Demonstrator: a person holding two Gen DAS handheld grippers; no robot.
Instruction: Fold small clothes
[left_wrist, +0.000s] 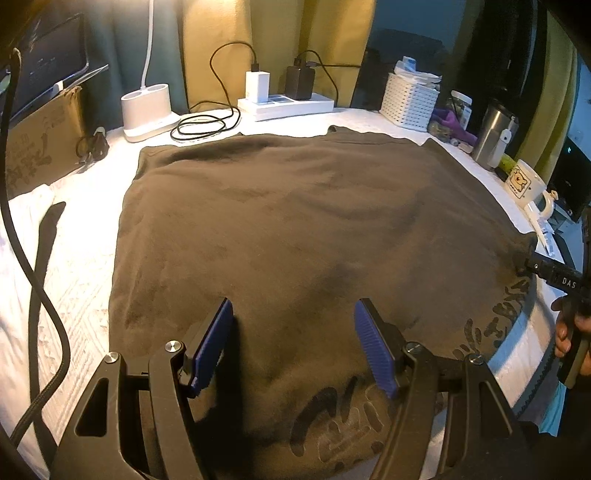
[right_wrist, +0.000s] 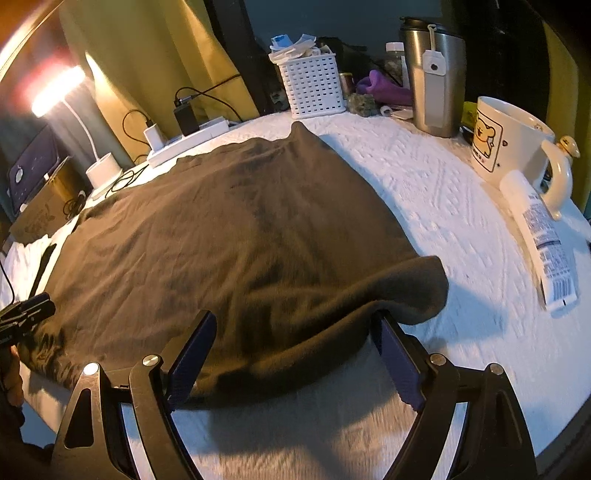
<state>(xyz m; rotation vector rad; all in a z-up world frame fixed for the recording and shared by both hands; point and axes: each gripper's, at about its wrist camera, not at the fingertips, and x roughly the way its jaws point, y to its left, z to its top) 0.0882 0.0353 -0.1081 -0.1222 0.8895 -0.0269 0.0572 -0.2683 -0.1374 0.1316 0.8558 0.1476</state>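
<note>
Across the middle of both frames your shirt (left_wrist: 295, 236) lies spread flat on the white quilted cover (right_wrist: 443, 206), a dark brown, soft, slightly fuzzy knit with a darker print along its near hem at the bottom of the left view.

Your left gripper (left_wrist: 293, 345) hovers over that near hem with its fingers wide apart and nothing between them; the ribbed blue pads (left_wrist: 373, 343) stand clear of the cloth, as far as the view shows.

Your right gripper (right_wrist: 295, 354) is also spread wide, and the shirt's near right corner sits directly between its fingers, at lower centre of the right view. That corner is rounded, limp and lifted a little off the cover, curling over itself. Whether a pad touches it you cannot tell.

The relation that matters: the hem runs crosswise in front of both grippers, and the shirt stretches away from you toward the power strip (left_wrist: 286, 105) and basket (right_wrist: 314, 90) at the top of the frames. Your right gripper is nearer to a graspable edge.

A mug (right_wrist: 506, 140), tube (right_wrist: 539, 236) and steel tumbler (right_wrist: 432, 77) crowd the right side, well apart from the cloth.
</note>
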